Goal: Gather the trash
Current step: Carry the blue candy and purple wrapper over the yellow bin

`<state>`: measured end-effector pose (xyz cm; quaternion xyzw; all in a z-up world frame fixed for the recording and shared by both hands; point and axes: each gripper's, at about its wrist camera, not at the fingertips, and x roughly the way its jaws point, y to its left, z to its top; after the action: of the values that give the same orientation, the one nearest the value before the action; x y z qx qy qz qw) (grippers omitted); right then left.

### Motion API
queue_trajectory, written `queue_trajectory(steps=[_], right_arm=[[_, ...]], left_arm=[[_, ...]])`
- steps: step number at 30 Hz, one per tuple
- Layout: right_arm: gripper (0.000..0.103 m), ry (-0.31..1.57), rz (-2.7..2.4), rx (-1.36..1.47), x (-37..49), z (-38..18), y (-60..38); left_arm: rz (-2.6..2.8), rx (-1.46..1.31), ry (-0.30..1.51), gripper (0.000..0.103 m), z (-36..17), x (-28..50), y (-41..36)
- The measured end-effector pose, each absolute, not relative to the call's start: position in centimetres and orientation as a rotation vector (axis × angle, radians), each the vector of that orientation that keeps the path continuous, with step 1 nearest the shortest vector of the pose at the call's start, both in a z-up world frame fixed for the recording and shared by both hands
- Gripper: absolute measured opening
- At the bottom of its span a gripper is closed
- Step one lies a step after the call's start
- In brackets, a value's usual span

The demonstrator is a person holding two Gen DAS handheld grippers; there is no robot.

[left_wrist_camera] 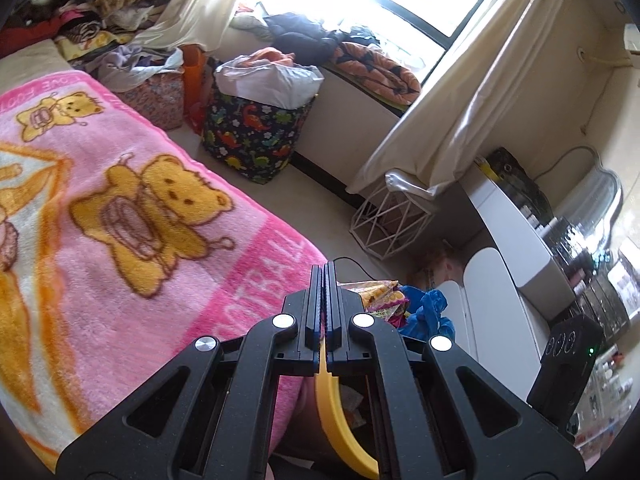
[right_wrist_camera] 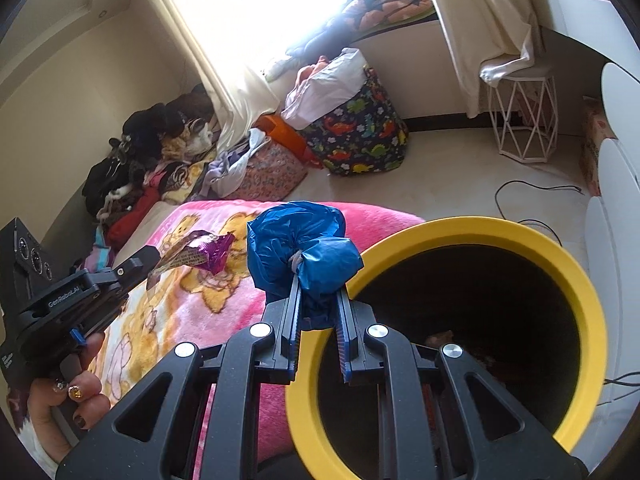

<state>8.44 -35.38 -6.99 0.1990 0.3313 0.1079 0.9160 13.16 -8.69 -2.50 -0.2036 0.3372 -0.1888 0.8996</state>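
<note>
A pink bear-print blanket [left_wrist_camera: 120, 200] covers the bed; beyond it — a dinosaur-print fabric bin [right_wrist_camera: 362, 136], a white wire stool [right_wrist_camera: 524, 120] under the cream curtain [left_wrist_camera: 460, 120], and a black cable [right_wrist_camera: 532, 192] on the floor.

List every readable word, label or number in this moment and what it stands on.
"GenRobot.AI": on the left gripper, seen from the right wrist.
"LOVE FOOT...", cut off: pink blanket border, upper edge.
"...OTBALL", partly hidden: the blanket's lower border.
Purple wrapper: print too small to read.
Packets behind the closed fingers: print blurred.
</note>
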Motion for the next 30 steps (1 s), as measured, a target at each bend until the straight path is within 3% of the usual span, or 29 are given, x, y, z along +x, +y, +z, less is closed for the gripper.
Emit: queue_trajectory(steps=[30], right_arm=[[0.015,0.627,0.100,0.439,4.5,-5.6,-40.2]], left_arm=[[-0.512,-0.340,0.700,0.000,-1.7,11.2,-14.7]])
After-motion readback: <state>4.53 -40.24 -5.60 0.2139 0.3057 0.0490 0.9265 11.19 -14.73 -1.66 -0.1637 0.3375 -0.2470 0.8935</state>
